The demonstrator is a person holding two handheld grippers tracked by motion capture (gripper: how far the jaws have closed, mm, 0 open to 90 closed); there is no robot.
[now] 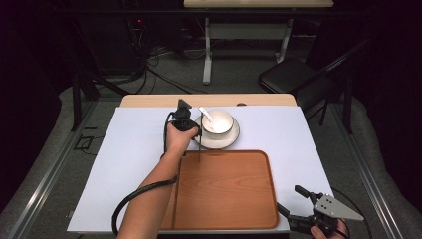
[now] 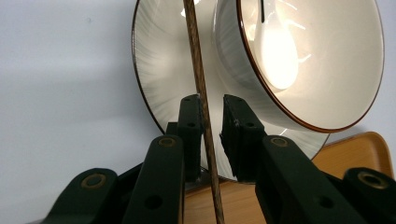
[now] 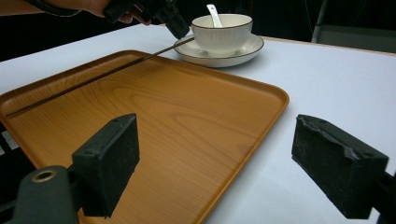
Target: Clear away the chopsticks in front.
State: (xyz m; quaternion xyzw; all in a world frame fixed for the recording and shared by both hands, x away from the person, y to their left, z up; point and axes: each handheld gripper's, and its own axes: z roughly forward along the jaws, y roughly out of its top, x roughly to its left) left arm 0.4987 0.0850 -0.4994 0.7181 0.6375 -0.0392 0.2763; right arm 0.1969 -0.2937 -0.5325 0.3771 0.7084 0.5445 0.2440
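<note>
Thin brown chopstick (image 2: 201,98) (slanted) over saucer (image 2: 159,70)

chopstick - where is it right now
The chopstick sits between the left gripper's jaws, its far end over the saucer beside the bowl, its near end reaching across the wooden tray's left side.

No legible text, label, brand, number or sign is observed on any surface in the high view or in either gripper view.
</note>
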